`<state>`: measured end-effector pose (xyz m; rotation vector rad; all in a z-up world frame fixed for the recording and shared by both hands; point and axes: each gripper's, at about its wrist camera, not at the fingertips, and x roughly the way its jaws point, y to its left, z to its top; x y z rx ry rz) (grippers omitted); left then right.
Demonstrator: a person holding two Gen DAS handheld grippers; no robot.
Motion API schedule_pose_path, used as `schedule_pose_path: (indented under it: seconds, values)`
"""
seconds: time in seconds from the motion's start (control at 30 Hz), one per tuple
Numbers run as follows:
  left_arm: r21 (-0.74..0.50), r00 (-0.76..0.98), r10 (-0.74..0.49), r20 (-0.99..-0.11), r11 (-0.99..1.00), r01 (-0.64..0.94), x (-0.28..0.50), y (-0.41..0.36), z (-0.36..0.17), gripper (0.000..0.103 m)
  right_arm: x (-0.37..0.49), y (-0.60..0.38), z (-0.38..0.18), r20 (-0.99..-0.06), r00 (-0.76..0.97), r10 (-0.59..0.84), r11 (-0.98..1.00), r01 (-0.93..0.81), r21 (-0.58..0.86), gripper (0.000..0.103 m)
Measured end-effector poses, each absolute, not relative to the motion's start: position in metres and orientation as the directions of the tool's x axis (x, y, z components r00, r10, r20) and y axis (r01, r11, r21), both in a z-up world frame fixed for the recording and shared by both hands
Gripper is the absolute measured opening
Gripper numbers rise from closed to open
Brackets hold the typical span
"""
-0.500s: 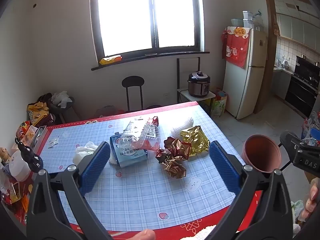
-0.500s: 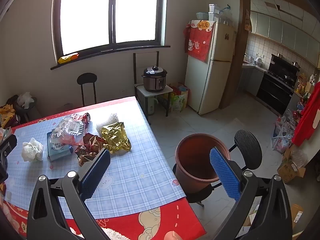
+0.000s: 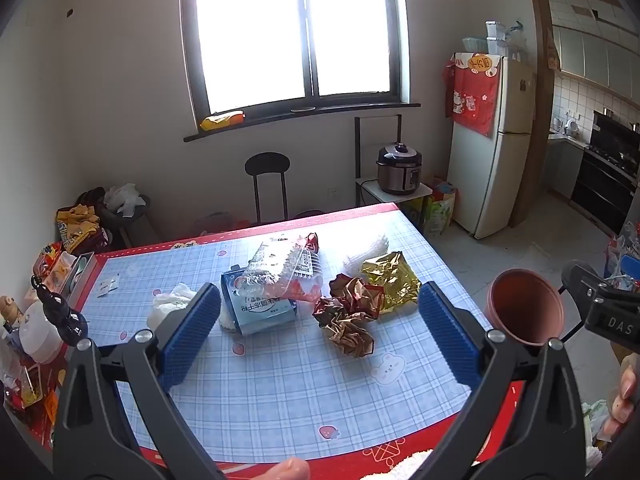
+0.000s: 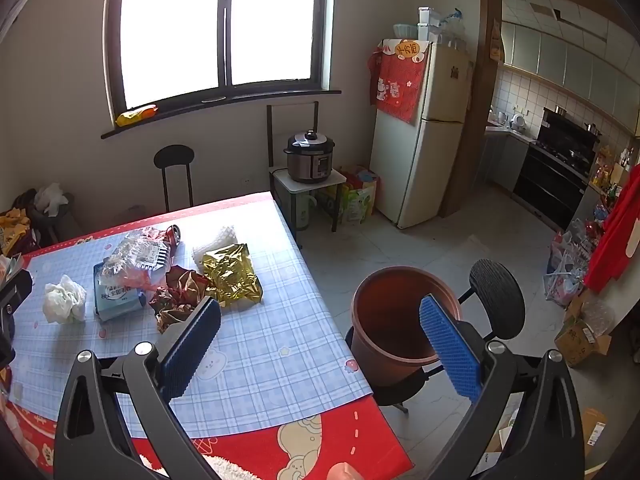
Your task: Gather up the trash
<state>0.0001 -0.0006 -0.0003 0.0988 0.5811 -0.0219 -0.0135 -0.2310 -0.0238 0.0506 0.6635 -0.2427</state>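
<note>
Trash lies in a cluster on the blue checked table [image 3: 280, 384] [image 4: 272, 344]: a gold foil bag [image 3: 390, 280] [image 4: 230, 272], a crumpled red-brown wrapper [image 3: 350, 316] [image 4: 178, 292], a clear plastic wrapper [image 3: 286, 272] [image 4: 138, 256] over a blue tissue pack [image 3: 256, 308] [image 4: 116, 294], a white crumpled tissue [image 3: 168, 308] [image 4: 64, 300] and a white mesh piece [image 3: 366, 252] [image 4: 214, 242]. A brown bucket [image 3: 526, 306] [image 4: 400, 320] sits on a black stool [image 4: 496, 304] off the table's right edge. My left gripper [image 3: 318, 334] hovers open in front of the trash. My right gripper [image 4: 320, 340] is open near the table's right edge, empty.
A second stool [image 3: 267, 176] stands behind the table under the window. A pressure cooker [image 3: 399, 170] sits on a small stand beside a fridge [image 3: 490, 144]. Clutter, bottles and snack bags [image 3: 52, 280] crowd the table's left edge. Bags and boxes [image 4: 580, 320] litter the floor at right.
</note>
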Motion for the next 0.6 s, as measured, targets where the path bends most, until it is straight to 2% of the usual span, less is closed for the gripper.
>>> schedule_pose_path:
  seconds: [0.6]
  values:
    - [0.087, 0.838, 0.008, -0.545, 0.995, 0.047, 0.0008, -0.0016, -0.0009, 0.098, -0.0124, -0.2325, -0.0245, -0.616, 0.760, -0.208, 0.970, 0.239, -0.032, 0.098]
